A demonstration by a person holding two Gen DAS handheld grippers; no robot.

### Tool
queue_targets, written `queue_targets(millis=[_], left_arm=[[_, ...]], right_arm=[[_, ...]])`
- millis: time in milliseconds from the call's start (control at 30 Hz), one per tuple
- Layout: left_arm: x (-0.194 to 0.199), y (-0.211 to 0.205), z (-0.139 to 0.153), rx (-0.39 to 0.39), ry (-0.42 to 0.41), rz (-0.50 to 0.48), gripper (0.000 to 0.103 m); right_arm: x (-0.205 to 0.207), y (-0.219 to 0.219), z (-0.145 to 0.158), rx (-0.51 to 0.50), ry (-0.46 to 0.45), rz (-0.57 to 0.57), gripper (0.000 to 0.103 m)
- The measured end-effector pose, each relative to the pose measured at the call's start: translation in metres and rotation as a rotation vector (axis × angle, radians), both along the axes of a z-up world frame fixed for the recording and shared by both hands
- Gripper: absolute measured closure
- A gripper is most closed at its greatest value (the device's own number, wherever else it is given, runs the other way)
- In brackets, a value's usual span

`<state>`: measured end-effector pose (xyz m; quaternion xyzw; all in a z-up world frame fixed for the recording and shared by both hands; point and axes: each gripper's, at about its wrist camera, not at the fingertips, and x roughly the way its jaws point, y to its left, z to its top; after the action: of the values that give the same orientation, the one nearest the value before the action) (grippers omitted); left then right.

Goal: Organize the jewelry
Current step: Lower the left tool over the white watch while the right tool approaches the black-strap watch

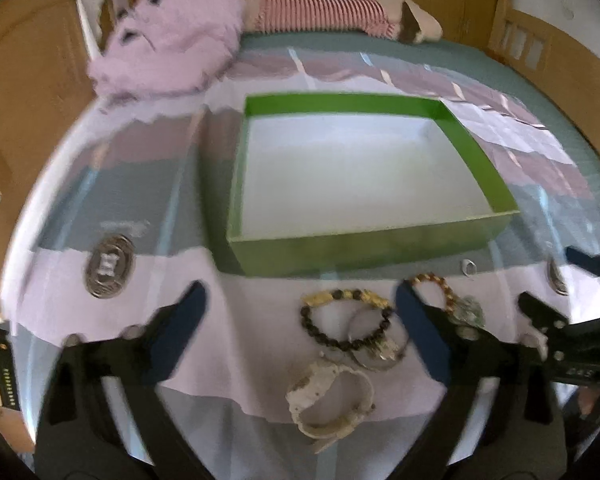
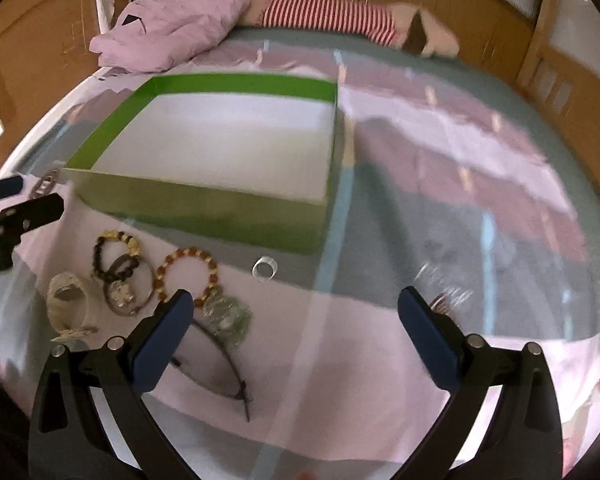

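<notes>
A green box (image 1: pixel 364 248) with a white, empty inside lies on the bed just beyond the jewelry. My left gripper (image 1: pixel 300 300) is open above a dark bead bracelet (image 1: pixel 312 328), a silver bangle (image 1: pixel 380 360) and a white watch (image 1: pixel 328 396). An amber bead bracelet (image 1: pixel 432 280) and a jade pendant (image 1: pixel 470 312) lie by its right finger. My right gripper (image 2: pixel 296 300) is open, holding nothing. Its left finger covers part of the amber bracelet (image 2: pixel 160 276) and the pendant (image 2: pixel 228 316). A small silver ring (image 2: pixel 265 269) lies ahead of it.
An oval silver buckle (image 1: pixel 110 266) lies left of the box, and another shiny piece (image 2: pixel 448 300) sits by my right gripper's right finger. A dark cord (image 2: pixel 220 372) trails from the pendant. A pink quilt (image 1: pixel 172 36) and striped cushion (image 1: pixel 320 12) lie at the bed's far end, with wooden furniture around.
</notes>
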<state>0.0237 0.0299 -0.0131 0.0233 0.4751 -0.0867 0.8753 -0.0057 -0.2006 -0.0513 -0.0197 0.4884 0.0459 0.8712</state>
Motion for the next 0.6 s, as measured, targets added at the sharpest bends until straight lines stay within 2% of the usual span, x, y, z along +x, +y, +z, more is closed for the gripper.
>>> queue_targets(millis=[67, 100, 133, 200, 267, 333, 400, 500, 533, 600], left_arm=[[0.006, 0.006, -0.007, -0.068, 0.083, -0.023, 0.040], [0.009, 0.010, -0.012, -0.103, 0.129, -0.030, 0.045], [0.011, 0.013, -0.018, -0.141, 0.182, -0.039, 0.050], [0.013, 0.013, -0.027, -0.166, 0.241, -0.060, 0.050], [0.011, 0.009, -0.033, -0.121, 0.264, -0.085, 0.050], [0.006, 0.001, -0.036, -0.100, 0.306, -0.150, 0.050], [0.001, -0.005, -0.035, -0.078, 0.321, -0.205, 0.048], [-0.007, -0.015, -0.045, 0.024, 0.344, -0.265, 0.047], [-0.007, -0.016, -0.049, 0.036, 0.352, -0.265, 0.047], [-0.006, -0.018, -0.061, 0.060, 0.381, -0.262, 0.052]], right_arm=[[-0.001, 0.007, -0.003, -0.019, 0.018, 0.026, 0.046], [-0.002, 0.011, -0.004, -0.009, 0.035, 0.046, 0.053], [-0.003, 0.014, -0.008, 0.032, 0.076, 0.082, 0.055], [-0.005, 0.023, -0.015, 0.102, 0.128, 0.148, 0.056], [-0.008, 0.036, -0.020, 0.094, 0.140, 0.218, 0.056], [-0.010, 0.044, -0.025, 0.074, 0.152, 0.252, 0.055], [-0.008, 0.046, -0.034, 0.057, 0.183, 0.258, 0.055], [-0.007, 0.047, -0.045, 0.019, 0.208, 0.240, 0.055], [-0.008, 0.047, -0.047, 0.018, 0.211, 0.236, 0.056], [-0.007, 0.044, -0.048, 0.027, 0.215, 0.231, 0.077]])
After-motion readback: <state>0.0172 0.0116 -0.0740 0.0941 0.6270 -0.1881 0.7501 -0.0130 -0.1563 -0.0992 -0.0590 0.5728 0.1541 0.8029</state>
